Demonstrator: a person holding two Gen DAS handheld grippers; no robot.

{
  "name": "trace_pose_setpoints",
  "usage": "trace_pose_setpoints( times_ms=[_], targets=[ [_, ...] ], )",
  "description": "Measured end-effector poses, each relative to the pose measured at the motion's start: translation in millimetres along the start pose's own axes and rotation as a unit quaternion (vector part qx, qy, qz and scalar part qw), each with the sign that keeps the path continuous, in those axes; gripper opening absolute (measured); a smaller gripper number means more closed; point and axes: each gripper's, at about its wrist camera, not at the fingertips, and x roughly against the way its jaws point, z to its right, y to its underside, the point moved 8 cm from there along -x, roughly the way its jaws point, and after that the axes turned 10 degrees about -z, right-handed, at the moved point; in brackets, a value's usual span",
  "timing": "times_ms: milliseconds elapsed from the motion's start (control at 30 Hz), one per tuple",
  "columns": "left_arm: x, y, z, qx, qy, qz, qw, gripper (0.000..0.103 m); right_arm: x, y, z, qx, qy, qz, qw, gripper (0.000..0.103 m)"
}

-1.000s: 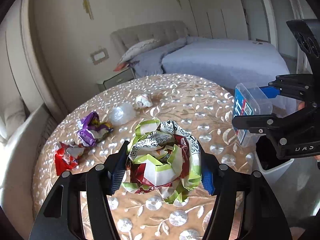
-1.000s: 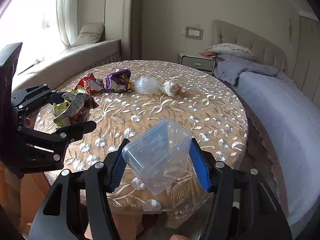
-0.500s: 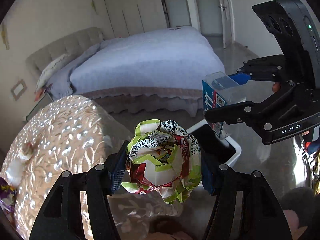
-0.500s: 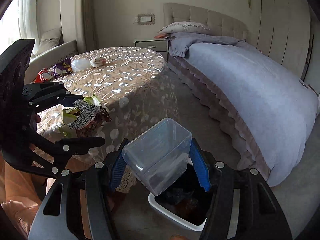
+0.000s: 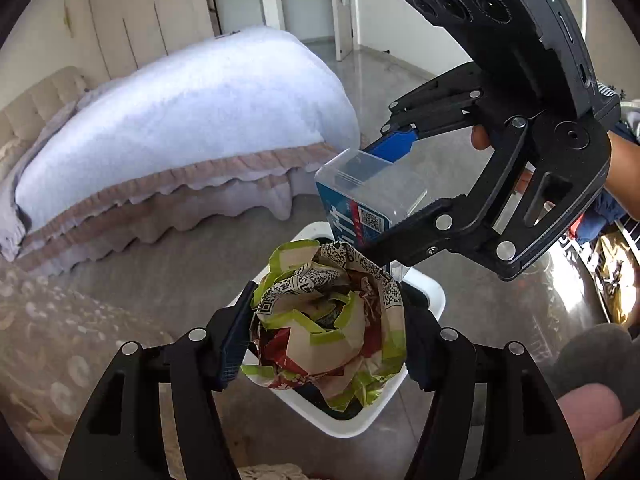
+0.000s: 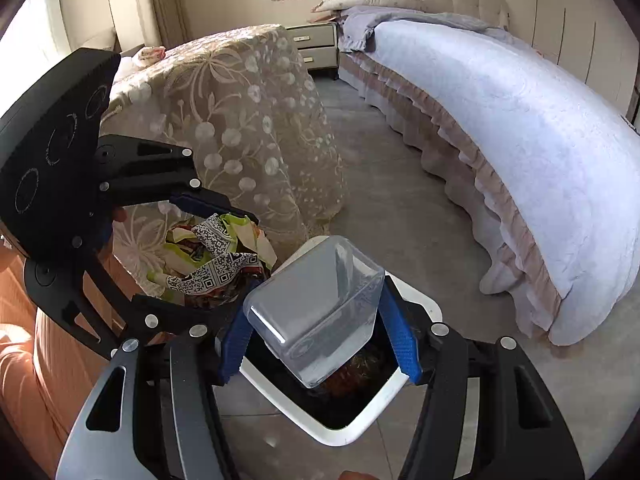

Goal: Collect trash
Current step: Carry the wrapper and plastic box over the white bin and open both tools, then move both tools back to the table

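Observation:
My left gripper (image 5: 324,344) is shut on a crumpled green, red and white wrapper (image 5: 328,324) and holds it over the white trash bin (image 5: 344,420) on the floor. My right gripper (image 6: 320,336) is shut on a clear plastic box (image 6: 316,312) with a blue label and holds it above the same bin (image 6: 360,428), which has a dark liner and trash inside. In the left wrist view the right gripper (image 5: 400,184) with the box (image 5: 360,200) is just beyond the wrapper. In the right wrist view the left gripper (image 6: 192,252) with the wrapper (image 6: 216,256) is at the left.
The round table with a beige embroidered cloth (image 6: 240,112) stands left of the bin, with a crumpled white piece (image 6: 150,54) on top. A bed with a lilac cover (image 6: 500,120) runs along the right. A nightstand (image 6: 316,48) stands behind. Grey floor lies between.
Both grippers have swung away from the table and down over the bin, still holding the wrapper and the clear box. The bin now lies directly under both.

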Motion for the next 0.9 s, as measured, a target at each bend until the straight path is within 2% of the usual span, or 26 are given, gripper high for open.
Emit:
trace_pose_setpoints(
  times_ms=[33,67,133,233,433,600,900],
  targets=[
    [-7.3,-0.1,0.5,-0.003,0.008,-0.004,1.0,0.085,-5.6,4.2,1.8,0.011,-0.002,-0.007,1.0,0.094],
    [-13.9,0.9,0.2,-0.006,0.01,-0.007,0.9999,0.098,-9.2,6.6,4.2,0.02,0.005,-0.007,1.0,0.099],
    [-26.8,3.5,2.0,-0.015,0.011,-0.021,0.9996,0.098,-18.2,12.7,7.7,0.027,-0.002,-0.026,0.999,0.099],
    [-36.1,6.0,2.5,-0.014,0.015,-0.029,0.9994,0.098,-23.4,15.7,12.3,0.024,-0.003,-0.033,0.999,0.099],
    [-22.3,2.1,6.2,-0.015,0.016,-0.019,0.9996,0.098,-16.4,10.0,13.0,0.017,-0.004,-0.027,0.999,0.099],
    [18.4,-11.5,8.2,-0.007,-0.001,0.022,0.9997,0.098,8.8,-5.9,6.1,0.023,0.01,0.003,1.0,0.099],
    [112.5,-12.2,6.5,-0.001,-0.06,0.082,0.9948,0.098,87.8,-58.4,-44.2,0.066,0.023,0.1,0.992,0.099]
  ],
)
